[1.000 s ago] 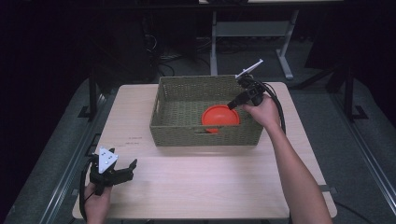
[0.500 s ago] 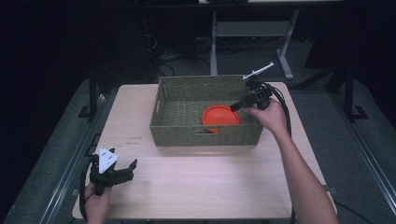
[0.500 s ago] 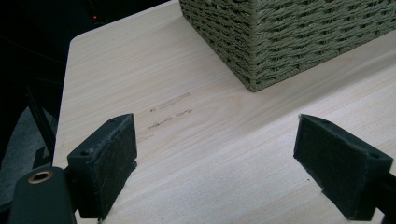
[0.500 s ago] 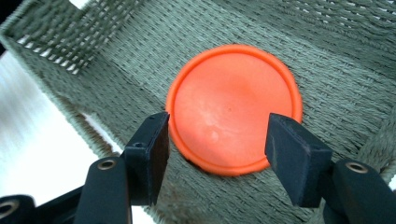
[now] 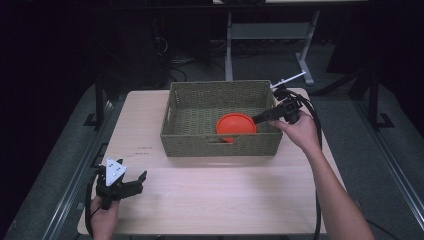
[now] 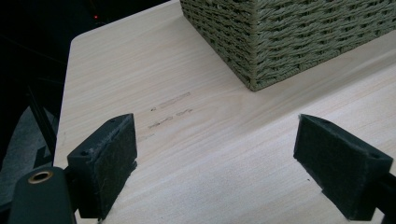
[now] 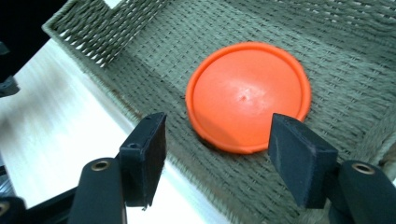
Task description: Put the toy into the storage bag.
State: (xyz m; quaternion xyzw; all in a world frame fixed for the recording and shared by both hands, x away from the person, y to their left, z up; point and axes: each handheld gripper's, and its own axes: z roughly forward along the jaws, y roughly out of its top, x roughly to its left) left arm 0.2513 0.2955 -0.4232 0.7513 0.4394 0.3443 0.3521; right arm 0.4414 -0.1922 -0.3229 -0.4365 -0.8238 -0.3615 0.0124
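Item: orange disc (image 7: 247, 95) — lies flat on the floor of the woven basket (image 5: 220, 145), toward its right end | right gripper (image 7: 217, 156) — jaws spread, empty, above the disc (placement looks done; only withdrawal left) | left gripper (image 6: 215, 168) — wide open, empty, over bare table (image 6: 196, 140).

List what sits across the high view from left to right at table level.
Left hand-held gripper at the table's near-left corner → woven basket → orange disc lying inside it → right hand-held gripper, reaching over the basket's right rim → the hand holding it.
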